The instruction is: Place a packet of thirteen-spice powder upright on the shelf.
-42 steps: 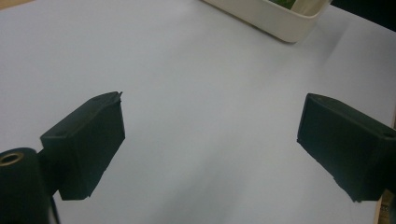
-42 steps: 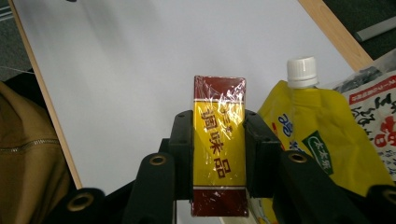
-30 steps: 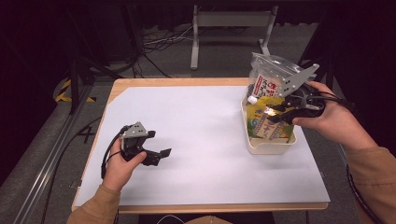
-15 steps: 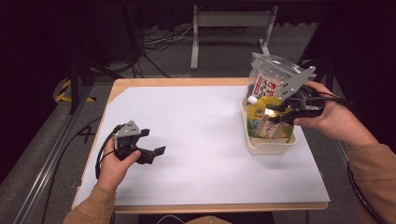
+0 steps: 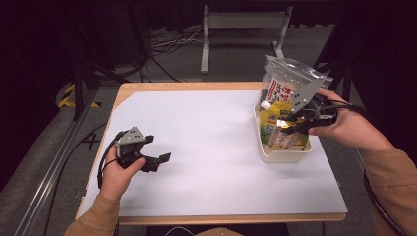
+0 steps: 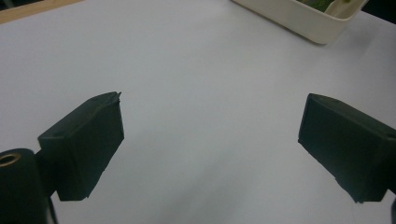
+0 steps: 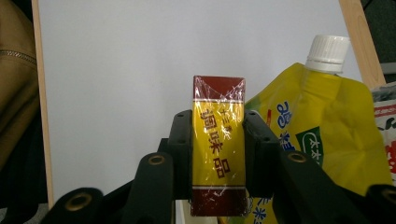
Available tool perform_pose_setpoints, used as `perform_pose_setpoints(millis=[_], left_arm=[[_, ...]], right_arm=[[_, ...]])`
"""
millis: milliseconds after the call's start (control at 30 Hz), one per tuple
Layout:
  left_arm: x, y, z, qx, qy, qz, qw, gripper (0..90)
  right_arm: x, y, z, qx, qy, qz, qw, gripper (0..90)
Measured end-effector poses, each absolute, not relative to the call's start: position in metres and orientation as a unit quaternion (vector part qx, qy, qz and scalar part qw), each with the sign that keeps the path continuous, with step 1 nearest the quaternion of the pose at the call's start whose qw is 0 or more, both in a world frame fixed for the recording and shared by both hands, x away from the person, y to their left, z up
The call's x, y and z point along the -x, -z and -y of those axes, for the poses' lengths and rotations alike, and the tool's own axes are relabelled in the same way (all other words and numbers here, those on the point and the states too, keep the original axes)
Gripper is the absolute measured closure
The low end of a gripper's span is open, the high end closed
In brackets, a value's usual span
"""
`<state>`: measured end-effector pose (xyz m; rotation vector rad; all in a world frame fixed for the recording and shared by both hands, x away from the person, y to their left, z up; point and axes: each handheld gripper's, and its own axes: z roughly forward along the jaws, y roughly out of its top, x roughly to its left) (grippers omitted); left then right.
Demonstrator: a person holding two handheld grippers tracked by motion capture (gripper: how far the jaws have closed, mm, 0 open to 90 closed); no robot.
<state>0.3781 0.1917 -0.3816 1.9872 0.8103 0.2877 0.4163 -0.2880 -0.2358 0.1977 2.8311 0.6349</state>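
Clamping yellow carton [image 7: 218,154], right gripper [image 7: 218,154]

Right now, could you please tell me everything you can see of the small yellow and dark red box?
The box is a slim rectangular carton, yellow in the middle with dark red ends and red characters, wrapped in glossy clear film. The right tool clamps its long sides, holding it lengthwise. It sits beside a yellow pouch with a white cap, above the cream tub.

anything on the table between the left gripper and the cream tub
No, in the high view just bare white table lies between the left gripper and the cream tub.
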Motion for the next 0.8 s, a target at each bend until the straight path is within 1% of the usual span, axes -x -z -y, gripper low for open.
perform_pose_setpoints(millis=[267, 467, 800], left_arm=[[-0.378, 0.382, -0.191, -0.81, -0.119, -0.33, 0.471, 7.6], [-0.378, 0.382, -0.192, -0.81, -0.118, -0.331, 0.469, 7.6], [-0.378, 0.383, -0.191, -0.812, -0.117, -0.333, 0.466, 7.5]], right_arm=[[-0.418, 0.245, 0.289, -0.053, -0.214, -0.971, 0.096, 68.4], [-0.42, 0.249, 0.289, -0.053, -0.209, -0.973, 0.088, 68.4], [-0.424, 0.264, 0.289, -0.064, -0.188, -0.977, 0.079, 68.1]])
